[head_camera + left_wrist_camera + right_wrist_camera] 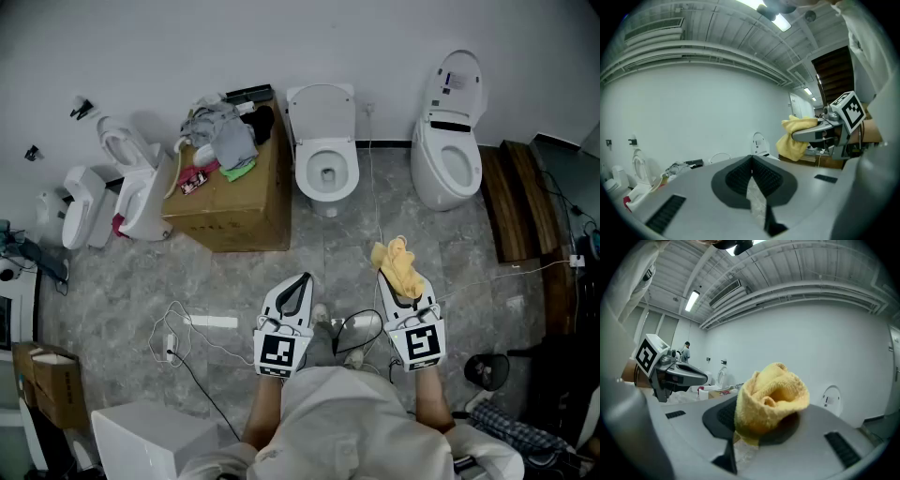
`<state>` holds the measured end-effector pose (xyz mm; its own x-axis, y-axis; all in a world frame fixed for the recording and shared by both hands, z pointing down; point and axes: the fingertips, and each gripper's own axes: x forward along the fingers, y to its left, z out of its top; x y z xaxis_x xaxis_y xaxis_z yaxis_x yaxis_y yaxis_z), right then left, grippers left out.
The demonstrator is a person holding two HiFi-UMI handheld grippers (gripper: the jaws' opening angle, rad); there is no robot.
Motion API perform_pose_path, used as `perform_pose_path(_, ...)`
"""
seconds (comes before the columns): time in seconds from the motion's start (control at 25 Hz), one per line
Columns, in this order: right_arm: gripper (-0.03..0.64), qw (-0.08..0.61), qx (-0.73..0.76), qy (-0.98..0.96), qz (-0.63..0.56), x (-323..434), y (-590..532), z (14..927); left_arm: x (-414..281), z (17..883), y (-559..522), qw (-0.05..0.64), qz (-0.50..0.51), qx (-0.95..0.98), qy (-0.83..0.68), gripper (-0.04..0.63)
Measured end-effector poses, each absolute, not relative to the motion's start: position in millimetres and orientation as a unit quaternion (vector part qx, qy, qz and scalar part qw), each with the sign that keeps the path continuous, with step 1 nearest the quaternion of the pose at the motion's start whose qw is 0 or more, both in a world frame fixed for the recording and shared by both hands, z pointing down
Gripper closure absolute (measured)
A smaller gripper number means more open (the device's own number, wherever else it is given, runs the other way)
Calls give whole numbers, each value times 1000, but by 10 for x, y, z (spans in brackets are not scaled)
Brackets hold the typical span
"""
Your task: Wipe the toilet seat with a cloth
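Note:
A yellow cloth (397, 265) is bunched between the jaws of my right gripper (397, 281), which is shut on it; in the right gripper view the cloth (771, 397) fills the jaw tips. My left gripper (298, 292) is shut with nothing in it, its jaw tips (752, 159) meeting. Both grippers are held low in front of the person, well short of the toilets. A white toilet (325, 161) with its lid raised and seat (327, 169) down stands straight ahead by the wall. A second white toilet (450, 131) stands to its right.
A cardboard box (231, 199) piled with clothes stands left of the middle toilet. More white toilet fixtures (122, 187) lie at the far left. Cables (187, 337) run over the grey tiled floor. Dark wooden planks (514, 197) lie at the right. A white box (150, 436) sits near left.

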<state>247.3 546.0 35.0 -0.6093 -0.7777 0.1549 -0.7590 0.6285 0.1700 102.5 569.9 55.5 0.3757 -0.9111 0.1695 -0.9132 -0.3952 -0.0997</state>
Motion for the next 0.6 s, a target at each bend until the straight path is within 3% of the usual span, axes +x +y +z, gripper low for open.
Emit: perform_pose_path(0.6, 531, 103, 425, -898, -41, 2162, 4832, 367, 824, 575, 5010, 0, 86, 834, -545, 581)
